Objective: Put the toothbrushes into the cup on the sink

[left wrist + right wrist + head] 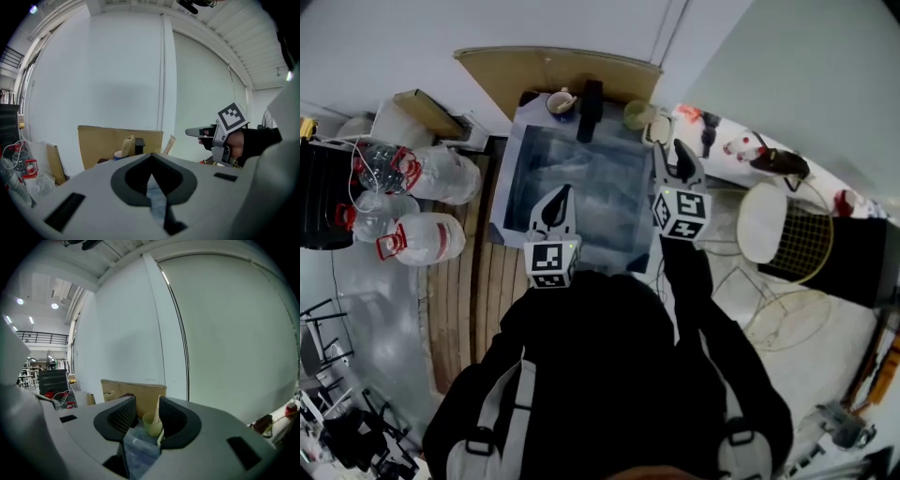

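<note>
Treat the right gripper [673,155], jaws spread and empty, as lined up on the cup [638,114] at the 1 o'clock corner of the sink [511,178], with a toothbrush [158,408] standing inside; treat the left gripper [561,199], jaws together, as parked clear.

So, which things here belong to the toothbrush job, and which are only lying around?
Job: sink, green cup holding a pale stick, probably a toothbrush, open right gripper, shut left gripper.
Lying about: water jugs, cardboard, wire basket, other cup.
</note>
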The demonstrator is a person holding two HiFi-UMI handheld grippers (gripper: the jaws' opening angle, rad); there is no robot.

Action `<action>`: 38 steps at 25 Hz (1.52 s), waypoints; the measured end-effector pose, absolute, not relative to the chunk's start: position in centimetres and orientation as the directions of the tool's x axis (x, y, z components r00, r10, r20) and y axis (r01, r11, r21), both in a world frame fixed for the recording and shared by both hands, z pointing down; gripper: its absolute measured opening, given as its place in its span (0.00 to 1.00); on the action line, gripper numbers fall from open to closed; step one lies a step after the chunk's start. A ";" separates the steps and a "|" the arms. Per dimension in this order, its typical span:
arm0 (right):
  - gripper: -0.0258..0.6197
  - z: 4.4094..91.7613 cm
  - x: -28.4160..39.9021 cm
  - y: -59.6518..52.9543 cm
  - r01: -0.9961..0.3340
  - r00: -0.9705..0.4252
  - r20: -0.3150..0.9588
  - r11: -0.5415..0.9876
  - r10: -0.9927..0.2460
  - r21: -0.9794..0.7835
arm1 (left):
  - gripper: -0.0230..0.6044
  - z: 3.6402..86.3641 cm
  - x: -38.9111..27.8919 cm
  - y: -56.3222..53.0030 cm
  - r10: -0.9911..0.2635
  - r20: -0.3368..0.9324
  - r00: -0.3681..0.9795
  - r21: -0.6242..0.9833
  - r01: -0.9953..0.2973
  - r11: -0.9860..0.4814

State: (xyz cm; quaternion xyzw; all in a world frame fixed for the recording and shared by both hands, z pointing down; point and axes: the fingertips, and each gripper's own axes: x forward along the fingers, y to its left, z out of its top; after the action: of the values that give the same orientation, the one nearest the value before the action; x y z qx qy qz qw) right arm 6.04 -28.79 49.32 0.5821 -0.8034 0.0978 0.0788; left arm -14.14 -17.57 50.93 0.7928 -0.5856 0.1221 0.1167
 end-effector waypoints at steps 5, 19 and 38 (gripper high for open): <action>0.24 48.5 6.5 -25.1 -0.944 -0.330 0.219 0.314 -0.918 -0.105 | 0.04 50.2 -12.3 -17.3 -0.894 0.311 0.321 0.048 -0.945 -0.323; 0.04 47.5 6.7 -18.6 -0.943 -0.325 0.201 0.301 -0.924 -0.139 | 0.04 49.0 -9.1 -16.0 -0.870 0.280 0.406 0.041 -0.911 -0.411; 0.04 47.7 7.2 -16.4 -0.940 -0.336 0.198 0.314 -0.921 -0.135 | 0.04 48.1 -8.5 -15.5 -0.874 0.251 0.416 0.032 -0.906 -0.422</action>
State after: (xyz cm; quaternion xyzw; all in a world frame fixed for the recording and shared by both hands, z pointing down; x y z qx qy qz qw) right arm 7.20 -16.38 47.70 0.5748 -0.8094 0.1132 0.0418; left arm -8.53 -15.46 48.11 0.8374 -0.5315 0.0982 0.0812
